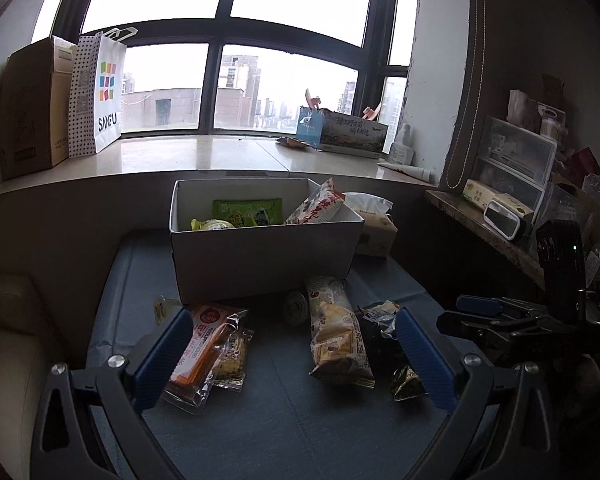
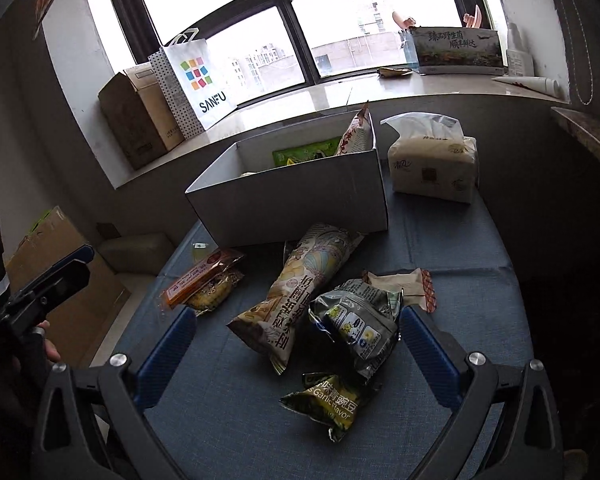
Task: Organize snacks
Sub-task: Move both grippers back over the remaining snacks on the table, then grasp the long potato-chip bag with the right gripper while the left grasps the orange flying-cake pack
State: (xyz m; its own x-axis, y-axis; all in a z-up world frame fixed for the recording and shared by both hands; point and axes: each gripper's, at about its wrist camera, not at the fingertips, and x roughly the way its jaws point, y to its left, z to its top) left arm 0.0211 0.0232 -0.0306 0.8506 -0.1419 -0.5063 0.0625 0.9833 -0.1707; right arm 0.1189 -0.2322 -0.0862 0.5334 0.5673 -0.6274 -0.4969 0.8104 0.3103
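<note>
blue-padded left gripper (image 1: 294,354) fingers wide apart, empty, right gripper (image 2: 298,350) likewise, above snack packets (image 2: 296,292)

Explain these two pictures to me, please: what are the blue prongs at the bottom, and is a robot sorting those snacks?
No robot here: a person holds a two-finger gripper in each hand, and each gripper carries a wide-angle camera looking forward along its fingers. The blue prongs are those fingers. One picture comes from the left gripper, the other from the right gripper. Each camera also catches the other tool off to the side. Both grippers are open and hold nothing.

On the blue padded surface stands a white cardboard box with a few snacks already inside, including a green packet. Loose in front of it lie a long cream snack bag, a dark crinkled packet, a green garlic-flavour pea packet, and an orange packet. A tissue pack sits beside the box.
</note>
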